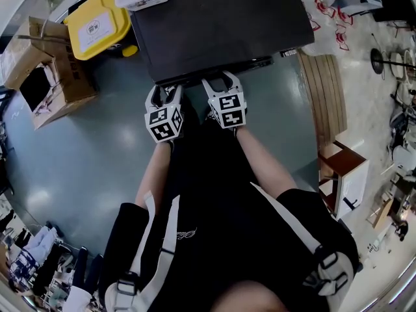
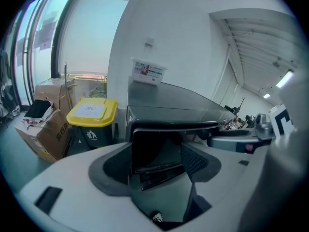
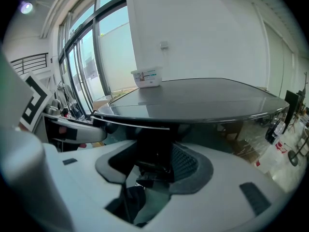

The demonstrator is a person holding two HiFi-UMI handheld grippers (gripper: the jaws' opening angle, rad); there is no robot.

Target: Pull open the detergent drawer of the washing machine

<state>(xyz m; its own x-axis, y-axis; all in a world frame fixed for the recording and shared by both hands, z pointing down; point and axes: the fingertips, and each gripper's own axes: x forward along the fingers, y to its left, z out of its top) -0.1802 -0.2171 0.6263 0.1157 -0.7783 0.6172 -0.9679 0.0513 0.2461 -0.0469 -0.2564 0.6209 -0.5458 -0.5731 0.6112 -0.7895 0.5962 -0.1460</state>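
Left gripper view has the drawer (image 2: pixel 157 146) clamped between the left gripper's (image 2: pixel 154 164) fingers, the front panel (image 3: pixel 153 153) pinched between the right gripper's (image 3: pixel 150 172); the pull looks barely begun.

Looks to us like some kind of test lab or workshop hall rather than anyone's laundry room. The washing machine (image 1: pixel 221 25) just stands out on a shiny grey floor (image 1: pixel 84 155), with cardboard boxes (image 1: pixel 55 77) and a yellow-lidded bin (image 1: pixel 97 21) parked right next to it. We've also got tall windows (image 3: pixel 82 66), a high ceiling with strip lights (image 2: pixel 284 79), and stands and loose gear (image 1: pixel 400 64) cluttering the edge.
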